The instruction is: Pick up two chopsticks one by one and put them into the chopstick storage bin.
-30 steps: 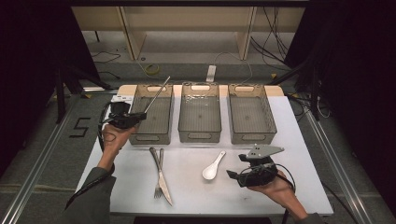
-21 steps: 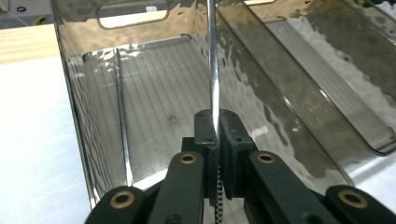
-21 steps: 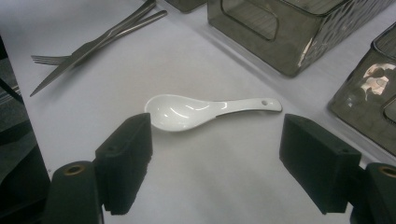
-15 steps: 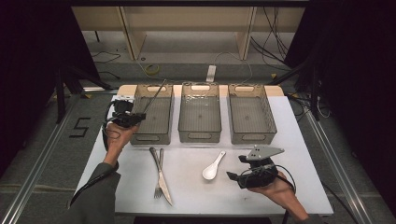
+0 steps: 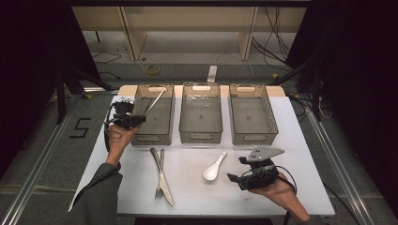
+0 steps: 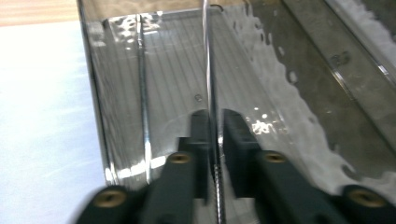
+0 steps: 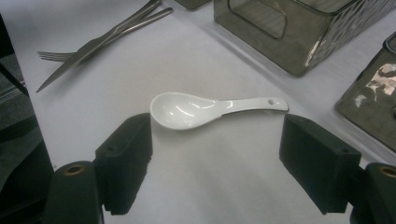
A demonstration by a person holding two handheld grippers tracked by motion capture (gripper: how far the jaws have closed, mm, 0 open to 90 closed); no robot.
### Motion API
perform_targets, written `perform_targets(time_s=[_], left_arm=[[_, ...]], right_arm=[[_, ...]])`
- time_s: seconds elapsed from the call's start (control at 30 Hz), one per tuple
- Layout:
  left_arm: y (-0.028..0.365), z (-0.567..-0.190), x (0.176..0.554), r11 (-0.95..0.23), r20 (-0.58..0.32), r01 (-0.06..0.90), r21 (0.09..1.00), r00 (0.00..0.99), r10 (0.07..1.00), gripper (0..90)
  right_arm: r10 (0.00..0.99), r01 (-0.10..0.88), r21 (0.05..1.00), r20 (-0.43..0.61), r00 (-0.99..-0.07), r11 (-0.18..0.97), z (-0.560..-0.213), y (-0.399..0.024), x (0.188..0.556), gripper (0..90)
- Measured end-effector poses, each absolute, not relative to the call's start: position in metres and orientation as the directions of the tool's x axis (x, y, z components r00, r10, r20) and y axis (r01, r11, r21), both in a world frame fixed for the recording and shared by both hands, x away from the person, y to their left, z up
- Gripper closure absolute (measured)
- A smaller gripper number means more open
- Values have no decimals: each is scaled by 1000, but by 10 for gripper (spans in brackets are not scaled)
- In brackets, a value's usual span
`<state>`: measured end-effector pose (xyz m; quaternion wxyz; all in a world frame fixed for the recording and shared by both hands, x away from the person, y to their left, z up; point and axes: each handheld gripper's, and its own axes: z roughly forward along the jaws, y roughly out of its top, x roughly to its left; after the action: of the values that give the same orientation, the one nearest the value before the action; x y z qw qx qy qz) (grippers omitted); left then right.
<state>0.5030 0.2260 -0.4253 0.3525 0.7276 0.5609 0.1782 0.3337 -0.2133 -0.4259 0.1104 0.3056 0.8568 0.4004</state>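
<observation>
Over the left bin [image 5: 152, 119], your left gripper [image 5: 127, 120] has lowered the thin metal rod [image 5: 154, 102] since a second ago; jaws clamped on it, its long axis slanting up toward the bin's far wall. Your right gripper [image 5: 237, 178] stays wide apart near the white spoon [image 5: 213, 168]. Middle bin [image 5: 201, 117] holds nothing visible.

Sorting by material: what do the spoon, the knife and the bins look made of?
Spoon: glossy white, probably glazed ceramic, with soft highlights. Knife: bare grey metal, likely steel, with a dull shine. Bins: smoky see-through plastic, judging by their glinting clear walls.
</observation>
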Motion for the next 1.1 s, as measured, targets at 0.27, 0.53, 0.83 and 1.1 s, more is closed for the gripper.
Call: perform_targets(time_s=[0.27,0.53,0.83,1.1], left_arm=[[228,-417,490,-49,-236,673,738,326,916,458],[224,-405,457,-20,-308,621,784,416,856,284],[204,-409,421,-52,-294,563,825,506,811,239],[190,-408,401,-98,-277,548,831,559,782,191]], right_arm=[[615,434,755,53,-787,491,-425,-212,335,264],[631,442,765,62,-774,468,-423,-209,346,264],[642,456,756,63,-764,469,-428,-201,364,273],[659,473,757,75,-749,452,-432,-194,383,293]])
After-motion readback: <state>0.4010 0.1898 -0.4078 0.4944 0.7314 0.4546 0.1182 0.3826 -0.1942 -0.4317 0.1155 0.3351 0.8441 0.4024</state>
